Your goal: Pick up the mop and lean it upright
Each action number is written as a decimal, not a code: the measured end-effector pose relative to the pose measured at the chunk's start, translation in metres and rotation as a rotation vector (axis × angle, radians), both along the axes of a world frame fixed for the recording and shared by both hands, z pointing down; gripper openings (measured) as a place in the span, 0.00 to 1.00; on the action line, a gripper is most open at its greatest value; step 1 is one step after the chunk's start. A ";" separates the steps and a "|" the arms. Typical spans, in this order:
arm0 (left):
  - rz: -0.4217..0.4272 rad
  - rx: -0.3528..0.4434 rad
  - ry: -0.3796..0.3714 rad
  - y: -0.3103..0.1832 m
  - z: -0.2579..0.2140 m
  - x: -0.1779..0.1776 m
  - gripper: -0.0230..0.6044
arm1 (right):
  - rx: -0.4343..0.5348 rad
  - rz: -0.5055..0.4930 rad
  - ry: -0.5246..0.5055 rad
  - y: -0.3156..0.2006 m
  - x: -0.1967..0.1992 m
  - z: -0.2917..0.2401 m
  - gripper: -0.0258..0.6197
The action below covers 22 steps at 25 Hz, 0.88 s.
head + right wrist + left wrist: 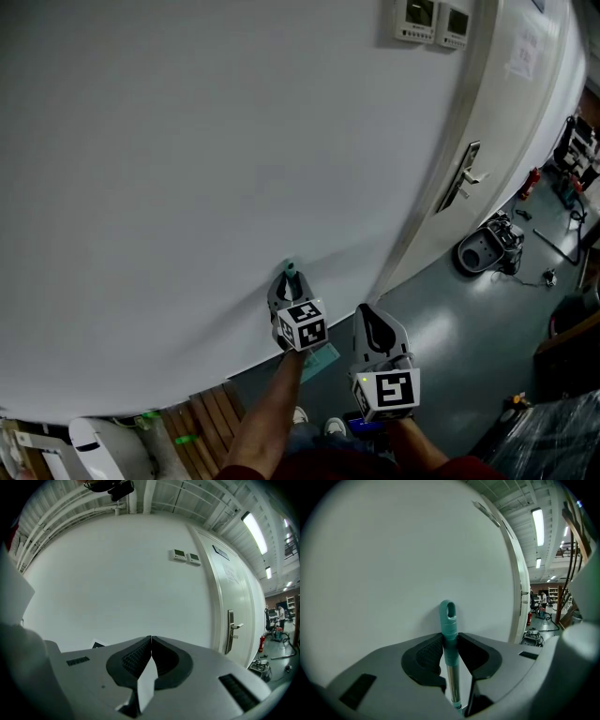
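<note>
Between the jaws of the left gripper (450, 641) stands the mop handle (448, 620). It is upright, with its teal end cap poking above the jaws and the bare metal tube running down below them. Both pads press on the teal sleeve, so this gripper is clamped on the handle. Just beyond the jaws is the white wall (393, 564).

The step in hand, as I judge it, is setting the handle to rest against that wall. To do it well:
- Hold the handle near vertical with a slight tilt toward the wall.
- Let the cap touch the wall before the jaws loosen.
- Open slowly and draw straight back, so that neither pad drags the sleeve sideways.
- Set the foot of the mop a little out from the wall, since a smooth wall gives little hold.

To the right, the right gripper (151, 641) has its 2 jaws closed tip to tip on nothing and points at the same wall. It could steady the tube below the left jaws if the handle starts to slide.

The mop's lower end is hard to make out. In the head view the left gripper (289, 277) and the arm behind it cover the tube below the jaws. A teal patch (322, 361) beneath them may be the mop head, but I cannot tell. No view settles whether the cap already touches the wall.
</note>
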<state>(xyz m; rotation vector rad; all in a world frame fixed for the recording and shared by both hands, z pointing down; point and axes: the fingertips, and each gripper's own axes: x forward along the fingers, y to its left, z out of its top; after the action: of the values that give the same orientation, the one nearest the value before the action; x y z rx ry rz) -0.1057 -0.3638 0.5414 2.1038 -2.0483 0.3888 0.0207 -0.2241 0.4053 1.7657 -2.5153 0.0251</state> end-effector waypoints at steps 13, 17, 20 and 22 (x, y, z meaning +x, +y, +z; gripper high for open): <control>0.000 0.028 0.018 0.016 -0.003 -0.005 0.22 | 0.006 -0.004 -0.008 -0.002 0.000 -0.002 0.07; 0.006 0.048 0.026 0.034 -0.005 -0.004 0.21 | 0.002 -0.004 -0.011 -0.001 0.001 0.000 0.07; 0.013 0.060 0.027 0.049 -0.007 -0.003 0.21 | 0.003 -0.007 -0.014 -0.001 0.002 0.001 0.07; 0.016 0.073 0.028 0.060 -0.007 -0.003 0.21 | 0.002 -0.007 -0.016 0.000 0.002 0.002 0.07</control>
<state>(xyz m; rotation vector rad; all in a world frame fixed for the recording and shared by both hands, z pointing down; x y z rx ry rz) -0.1086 -0.3037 0.5346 2.1554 -2.0607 0.2893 0.0230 -0.2238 0.4075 1.7641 -2.5336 0.0371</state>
